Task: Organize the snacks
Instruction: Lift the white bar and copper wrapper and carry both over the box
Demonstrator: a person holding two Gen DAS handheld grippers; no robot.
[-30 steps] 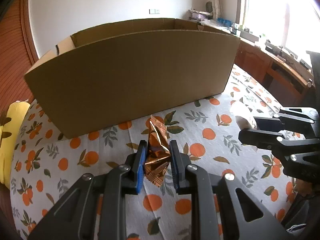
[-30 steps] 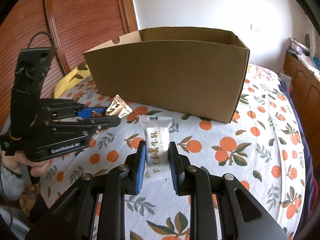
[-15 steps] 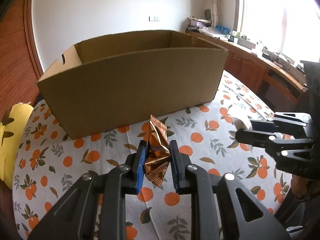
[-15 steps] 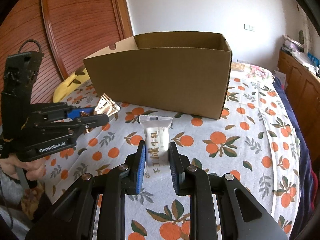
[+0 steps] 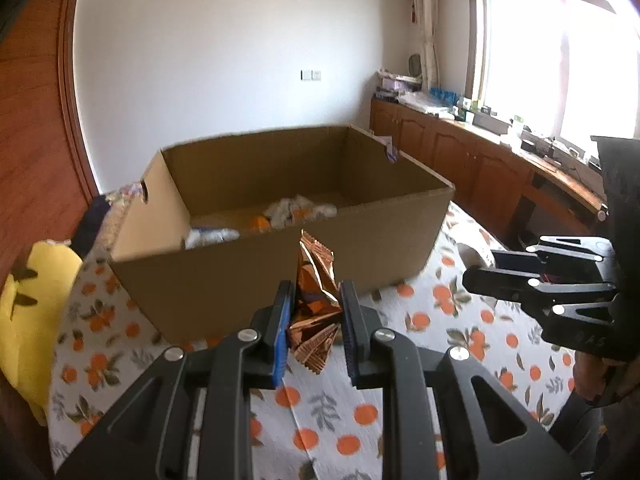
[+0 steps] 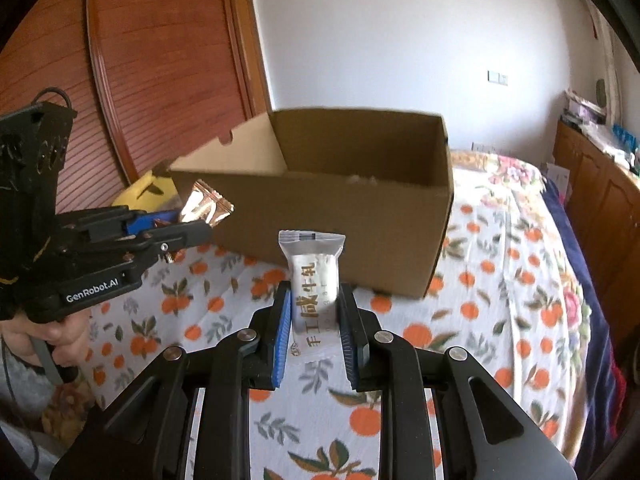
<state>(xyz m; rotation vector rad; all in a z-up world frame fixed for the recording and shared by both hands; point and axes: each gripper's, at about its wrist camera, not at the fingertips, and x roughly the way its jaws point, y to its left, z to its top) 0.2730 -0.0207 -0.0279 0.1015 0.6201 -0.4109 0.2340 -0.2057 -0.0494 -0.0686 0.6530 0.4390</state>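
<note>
My left gripper is shut on a crinkled copper foil snack packet, held above the orange-print cloth just before the open cardboard box. Several wrapped snacks lie on the box floor. My right gripper is shut on a silver-white snack packet with printed characters, upright in front of the box. In the right wrist view, the left gripper shows at the left with the copper packet sticking out. The right gripper's body shows at the right of the left wrist view.
The box stands on a bed covered by an orange-print cloth. A yellow cushion lies at the left. Wooden cabinets with clutter run under the window on the right. A wooden door is behind the box at left.
Both grippers have risen with their packets still held. The box's inside and the snacks in it have come into view over its near wall.
</note>
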